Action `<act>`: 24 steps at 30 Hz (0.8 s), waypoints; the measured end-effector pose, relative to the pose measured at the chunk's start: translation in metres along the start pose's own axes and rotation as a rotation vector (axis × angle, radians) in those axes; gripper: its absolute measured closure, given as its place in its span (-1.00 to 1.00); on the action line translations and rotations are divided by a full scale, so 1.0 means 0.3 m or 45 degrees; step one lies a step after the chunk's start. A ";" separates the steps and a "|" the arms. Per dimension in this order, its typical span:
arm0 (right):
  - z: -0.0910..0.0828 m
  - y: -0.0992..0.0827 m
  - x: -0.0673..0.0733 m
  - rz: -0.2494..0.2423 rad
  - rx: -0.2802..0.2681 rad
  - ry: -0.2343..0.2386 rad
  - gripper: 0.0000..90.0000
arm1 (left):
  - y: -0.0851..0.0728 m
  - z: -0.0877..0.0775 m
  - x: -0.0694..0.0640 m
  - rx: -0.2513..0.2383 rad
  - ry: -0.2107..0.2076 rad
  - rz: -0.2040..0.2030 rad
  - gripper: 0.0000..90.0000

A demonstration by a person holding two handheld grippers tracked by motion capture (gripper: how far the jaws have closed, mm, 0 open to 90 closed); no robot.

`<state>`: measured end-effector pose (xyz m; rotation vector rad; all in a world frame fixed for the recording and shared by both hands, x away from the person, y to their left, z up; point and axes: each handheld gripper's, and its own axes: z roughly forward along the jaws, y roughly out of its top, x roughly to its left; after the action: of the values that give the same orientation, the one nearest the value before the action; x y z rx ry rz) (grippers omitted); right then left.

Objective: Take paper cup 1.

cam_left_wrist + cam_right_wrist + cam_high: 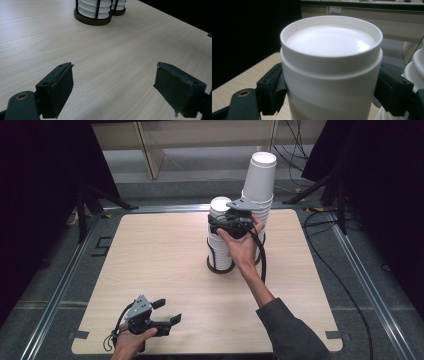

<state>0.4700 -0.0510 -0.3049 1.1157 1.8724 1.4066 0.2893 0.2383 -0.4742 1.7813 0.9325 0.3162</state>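
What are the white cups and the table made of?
The cup stack in the right gripper looks like matte white paper: a soft, dull sheen, a thin rim and a faint side seam in the right gripper view. It could be foam.
The table looks like pale wood or wood-look laminate: fine straight grain lines and a smooth, low-gloss surface.

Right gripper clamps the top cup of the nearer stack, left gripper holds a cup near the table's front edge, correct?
Not quite. The left gripper holds nothing: in the left gripper view its fingers stand apart over bare table. The right gripper does flank the top cup of the nearer stack, as the right gripper view shows.
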 end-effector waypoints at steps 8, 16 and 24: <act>-0.057 0.096 0.016 -0.016 -0.060 0.024 -0.54 | -0.001 0.002 -0.001 0.001 -0.001 -0.002 -0.68; -0.127 0.209 0.027 -0.052 -0.145 0.058 -0.54 | 0.002 -0.002 -0.002 0.018 0.012 -0.004 -0.68; -0.209 0.216 0.047 -0.108 -0.180 0.142 -0.53 | 0.002 -0.003 -0.002 0.016 0.015 0.001 -0.68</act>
<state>0.4313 -0.0631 -0.2232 0.8960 1.8410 1.5541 0.2887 0.2383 -0.4731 1.7930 0.9440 0.3219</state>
